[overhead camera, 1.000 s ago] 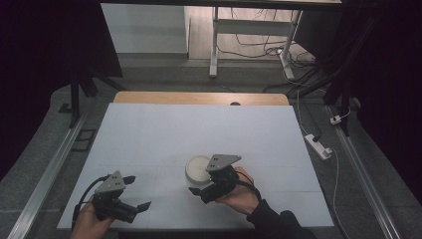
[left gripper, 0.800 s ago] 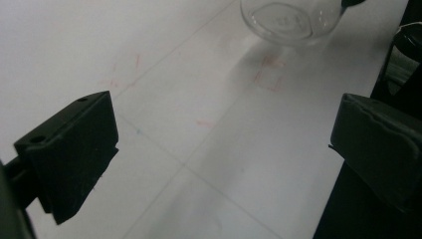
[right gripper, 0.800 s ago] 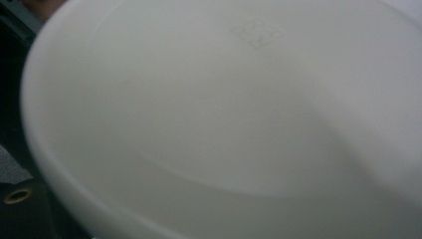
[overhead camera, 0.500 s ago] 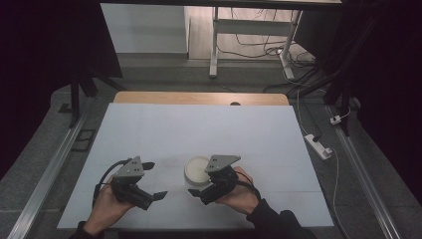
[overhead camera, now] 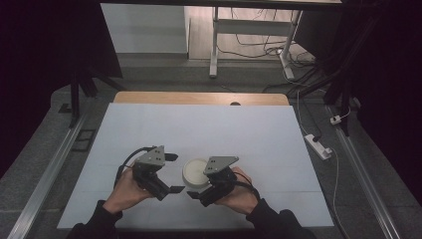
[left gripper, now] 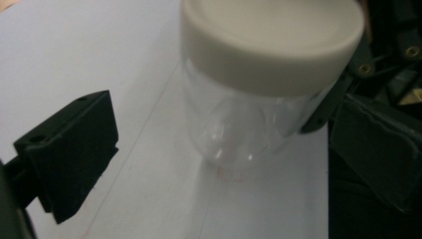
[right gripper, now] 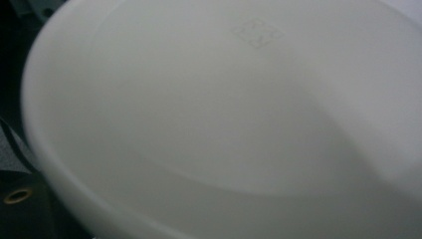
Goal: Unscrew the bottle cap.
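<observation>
A clear jar (overhead camera: 195, 172) with a white lid (left gripper: 271, 42) stands on the white table (overhead camera: 224, 124) near its front edge. My right gripper (overhead camera: 199, 185) reaches in from the right and is shut on the jar, its jaws against the jar's sides. The lid (right gripper: 224, 114) lies very close under it in the right gripper view. My left gripper (overhead camera: 174, 173) is just left of the jar and open. In the left gripper view, my left gripper (left gripper: 221, 159) has its jaws spread wide on either side of the jar's lower part, not touching it.
The white sheet covers most of the table, with a wooden strip (overhead camera: 199, 98) bare at the back. A power strip (overhead camera: 318, 146) lies on the floor to the right. Metal rails (overhead camera: 50, 169) run along both sides.
My left gripper has moved from the front left corner rightward and forward up to the jar. The right gripper and the jar have stayed in place.
</observation>
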Available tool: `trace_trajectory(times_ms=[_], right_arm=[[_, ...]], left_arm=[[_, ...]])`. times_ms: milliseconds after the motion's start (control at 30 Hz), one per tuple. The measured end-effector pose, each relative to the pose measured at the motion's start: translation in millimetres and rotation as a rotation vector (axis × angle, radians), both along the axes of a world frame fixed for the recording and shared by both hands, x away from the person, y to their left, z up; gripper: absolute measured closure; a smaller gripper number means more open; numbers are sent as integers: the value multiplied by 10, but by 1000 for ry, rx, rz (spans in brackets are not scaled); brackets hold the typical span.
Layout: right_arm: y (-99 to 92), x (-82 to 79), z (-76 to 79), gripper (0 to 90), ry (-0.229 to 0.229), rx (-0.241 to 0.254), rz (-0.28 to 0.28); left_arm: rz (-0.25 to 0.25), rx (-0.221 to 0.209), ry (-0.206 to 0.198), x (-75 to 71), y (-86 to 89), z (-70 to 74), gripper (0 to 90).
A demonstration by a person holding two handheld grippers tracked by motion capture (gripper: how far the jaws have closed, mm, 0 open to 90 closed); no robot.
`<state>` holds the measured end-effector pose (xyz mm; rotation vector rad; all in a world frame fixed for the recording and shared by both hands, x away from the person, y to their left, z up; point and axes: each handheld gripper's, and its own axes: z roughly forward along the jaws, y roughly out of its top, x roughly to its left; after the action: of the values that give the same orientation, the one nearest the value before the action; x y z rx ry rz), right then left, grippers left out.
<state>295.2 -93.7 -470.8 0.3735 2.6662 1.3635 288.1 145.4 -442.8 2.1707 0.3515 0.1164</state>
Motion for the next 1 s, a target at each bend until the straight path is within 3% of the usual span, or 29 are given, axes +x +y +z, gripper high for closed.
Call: trace_trajectory(times_ms=[267, 400, 533, 733, 1000], right_arm=[[29, -21, -6, 63, 2, 0, 38], [39, -36, -5, 63, -1, -1, 65], [52, -48, -3, 63, 3, 7, 76], [44, -25, -2, 63, -3, -2, 34], [30, 23, -5, 63, -15, -12, -75]], left_arm=[[-161, -13, -6, 95, -230, 73, 0], [-209, -29, -9, 122, -296, 67, 18], [-217, -50, -18, 122, -311, 59, 73], [-117, -34, -32, 78, -352, 68, 78], [101, -12, -6, 19, -480, 93, 79]])
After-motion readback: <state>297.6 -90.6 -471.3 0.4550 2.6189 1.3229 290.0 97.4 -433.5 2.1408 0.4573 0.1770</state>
